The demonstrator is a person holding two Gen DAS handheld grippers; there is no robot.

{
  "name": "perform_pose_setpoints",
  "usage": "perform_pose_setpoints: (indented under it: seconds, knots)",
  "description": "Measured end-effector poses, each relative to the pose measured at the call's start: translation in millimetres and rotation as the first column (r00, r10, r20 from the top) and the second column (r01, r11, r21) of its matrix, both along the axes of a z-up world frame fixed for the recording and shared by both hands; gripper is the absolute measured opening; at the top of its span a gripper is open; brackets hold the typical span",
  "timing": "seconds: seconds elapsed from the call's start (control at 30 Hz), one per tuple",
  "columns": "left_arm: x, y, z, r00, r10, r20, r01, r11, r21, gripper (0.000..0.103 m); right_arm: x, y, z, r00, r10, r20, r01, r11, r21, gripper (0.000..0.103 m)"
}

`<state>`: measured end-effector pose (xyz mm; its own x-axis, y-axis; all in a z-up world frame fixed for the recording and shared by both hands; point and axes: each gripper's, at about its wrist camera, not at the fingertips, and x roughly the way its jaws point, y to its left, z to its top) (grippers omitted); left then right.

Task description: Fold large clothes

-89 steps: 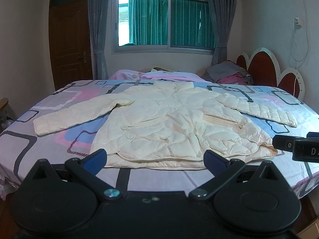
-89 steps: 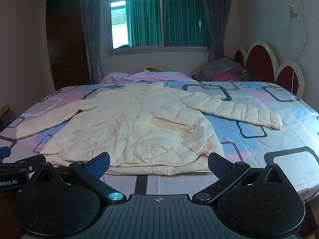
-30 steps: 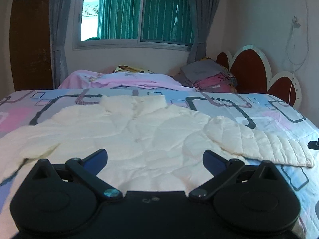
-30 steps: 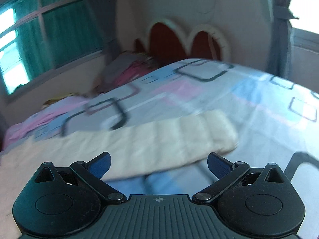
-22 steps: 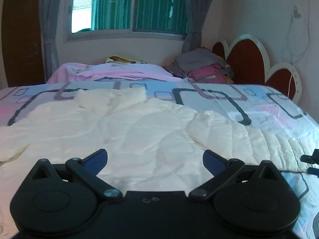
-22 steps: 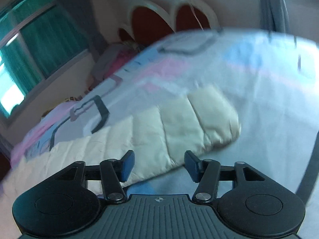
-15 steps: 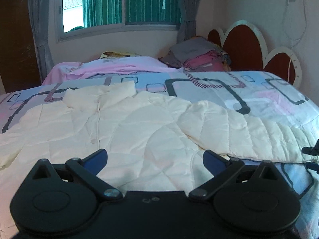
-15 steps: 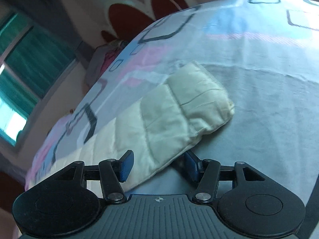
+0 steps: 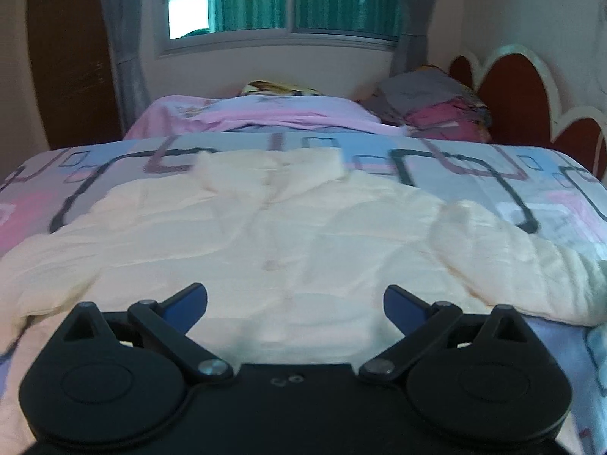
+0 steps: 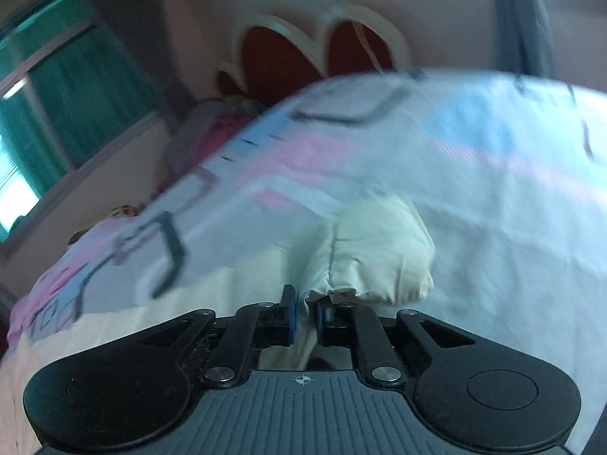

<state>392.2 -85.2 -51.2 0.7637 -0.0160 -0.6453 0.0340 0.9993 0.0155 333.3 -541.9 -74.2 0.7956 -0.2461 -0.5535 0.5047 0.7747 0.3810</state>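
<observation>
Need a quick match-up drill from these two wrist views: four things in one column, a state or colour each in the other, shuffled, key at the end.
Column 1
1. left gripper
2. right gripper
3. jacket
4. headboard

Column 2
A. red panels with a white scalloped rim
B. jaws closing, pinching the sleeve cuff
C. jaws wide apart, nothing between them
D. cream, quilted, spread flat on the bed

Pairs: 1-C, 2-B, 3-D, 4-A
</observation>
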Motion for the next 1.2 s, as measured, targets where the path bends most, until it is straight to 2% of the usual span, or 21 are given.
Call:
perform_pose_setpoints:
  seconds: [0.1,0.2,0.37,0.53,0.77,0.87,0.97,1.0,1.03,1.07,1.1,1.2]
  knots:
    - [2,31,-4,0.999,0.034,-0.010,-0.034,0.999,-0.018,0.096,19,38,27,0.992,0.122,0.029,-0.120,0.990,-0.076,0.011]
    - [4,61,-9,0.998,0.055,-0.023,-0.056,0.998,-0.030,0.095,36,93,50,0.964,0.262,0.036,-0.255,0.957,-0.138,0.011]
    - [2,105,-8,0.997,0.079,-0.014,-0.080,0.996,-0.047,0.095,71,196,63,0.874,0.485,0.029,-0.474,0.864,-0.167,0.011]
    - [2,154,-6,0.994,0.105,-0.037,-0.108,0.989,-0.098,0.095,104,300,46,0.756,0.654,-0.019,-0.649,0.745,-0.157,0.011]
    - [-6,208,-3,0.989,0.145,-0.033,-0.148,0.977,-0.151,0.097,122,425,-7,0.578,0.805,-0.137,-0.815,0.561,-0.142,0.011]
    - [-7,217,-1,0.995,0.099,-0.026,-0.102,0.980,-0.172,0.101,120,457,-29,0.520,0.837,-0.171,-0.854,0.505,-0.127,0.011]
    - [-5,220,-1,0.996,0.084,-0.025,-0.087,0.979,-0.184,0.102,114,479,-36,0.484,0.854,-0.193,-0.874,0.461,-0.151,0.013]
    - [-4,220,-3,0.996,0.081,-0.028,-0.085,0.978,-0.192,0.101,110,486,-37,0.476,0.854,-0.210,-0.878,0.446,-0.173,0.019]
    - [-1,219,-4,0.997,0.077,-0.031,-0.081,0.976,-0.200,0.101,107,490,-37,0.464,0.859,-0.215,-0.883,0.431,-0.184,0.049]
    - [1,219,-5,0.997,0.070,-0.033,-0.075,0.975,-0.207,0.101,102,487,-33,0.466,0.863,-0.195,-0.881,0.433,-0.191,0.078]
    - [5,216,-8,0.998,0.059,-0.035,-0.065,0.974,-0.219,0.100,96,480,-27,0.481,0.861,-0.163,-0.869,0.445,-0.214,0.083]
    - [20,207,-18,0.998,0.015,-0.056,-0.029,0.964,-0.266,0.094,85,458,-13,0.508,0.849,-0.145,-0.851,0.468,-0.236,0.083]
